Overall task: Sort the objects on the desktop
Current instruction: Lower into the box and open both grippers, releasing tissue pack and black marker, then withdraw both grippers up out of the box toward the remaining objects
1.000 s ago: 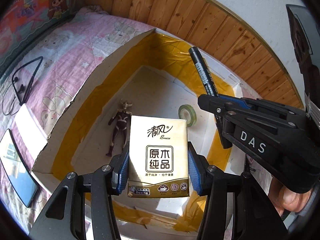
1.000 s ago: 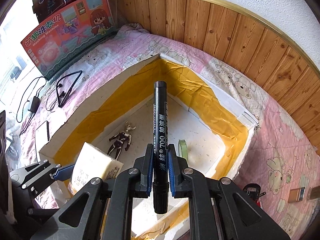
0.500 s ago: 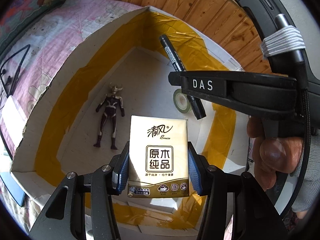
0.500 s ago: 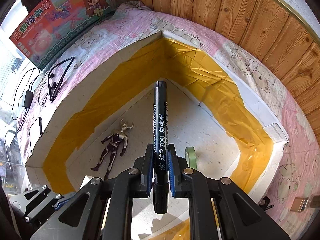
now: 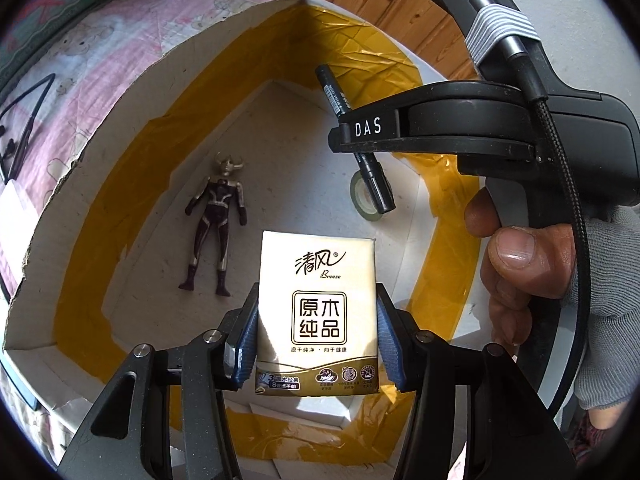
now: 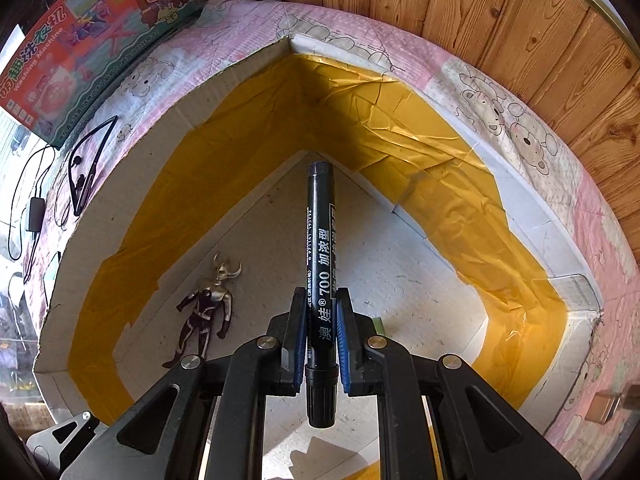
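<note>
1. Your left gripper [image 5: 316, 332] is clamped on the cream-and-gold rectangular tissue pack [image 5: 317, 312], held upright above the white cardboard box lined with yellow tape [image 5: 132, 184].
2. Your right gripper [image 6: 321, 334] is clenched on the black cylindrical marker pen [image 6: 320, 264], tip end pointing to 12 o'clock over the box floor.
3. On the box floor: silver-and-purple horned action figure [image 5: 216, 216] at 10 o'clock of the pack, pale green tape roll [image 5: 362, 198] at 1 o'clock.
</note>
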{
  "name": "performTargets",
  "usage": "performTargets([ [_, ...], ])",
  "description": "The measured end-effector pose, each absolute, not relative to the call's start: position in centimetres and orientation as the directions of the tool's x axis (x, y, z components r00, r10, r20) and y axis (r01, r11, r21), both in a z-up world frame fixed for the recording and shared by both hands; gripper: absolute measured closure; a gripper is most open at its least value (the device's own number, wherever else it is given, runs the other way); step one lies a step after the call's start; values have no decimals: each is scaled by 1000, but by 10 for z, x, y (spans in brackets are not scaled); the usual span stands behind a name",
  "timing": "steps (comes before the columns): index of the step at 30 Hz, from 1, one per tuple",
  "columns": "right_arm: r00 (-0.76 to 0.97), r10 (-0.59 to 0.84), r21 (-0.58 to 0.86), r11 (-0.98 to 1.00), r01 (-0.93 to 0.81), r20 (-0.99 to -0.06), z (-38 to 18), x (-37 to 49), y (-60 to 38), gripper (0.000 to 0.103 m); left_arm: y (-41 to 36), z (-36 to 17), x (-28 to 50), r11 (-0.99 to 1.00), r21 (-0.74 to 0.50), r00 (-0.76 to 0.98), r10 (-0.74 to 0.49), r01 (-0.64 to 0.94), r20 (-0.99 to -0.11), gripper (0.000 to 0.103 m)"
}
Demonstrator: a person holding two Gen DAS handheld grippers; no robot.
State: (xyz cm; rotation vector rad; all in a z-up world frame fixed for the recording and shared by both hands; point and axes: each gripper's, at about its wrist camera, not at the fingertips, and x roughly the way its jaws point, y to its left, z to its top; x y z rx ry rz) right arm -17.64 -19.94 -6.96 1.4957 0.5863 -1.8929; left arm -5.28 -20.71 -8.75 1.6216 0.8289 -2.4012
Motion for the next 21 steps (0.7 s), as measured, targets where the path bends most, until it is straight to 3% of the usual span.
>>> performTargets([
  [4,-138,-214,55,-706,706,-967,-71,-181,-197,84,-210,-91,-53,-830,-375,-404,202,413,-892,47],
  [7,-141,-219,59,-712,699,-965,-69,-182,-196,73,-209,-92,-53,-829,-374,-397,205,416,-895,46],
  [21,-137,-216,60,-713,699,-967,-63,-178,-187,72,-208,-87,-55,-833,-369,-395,201,412,-896,46],
])
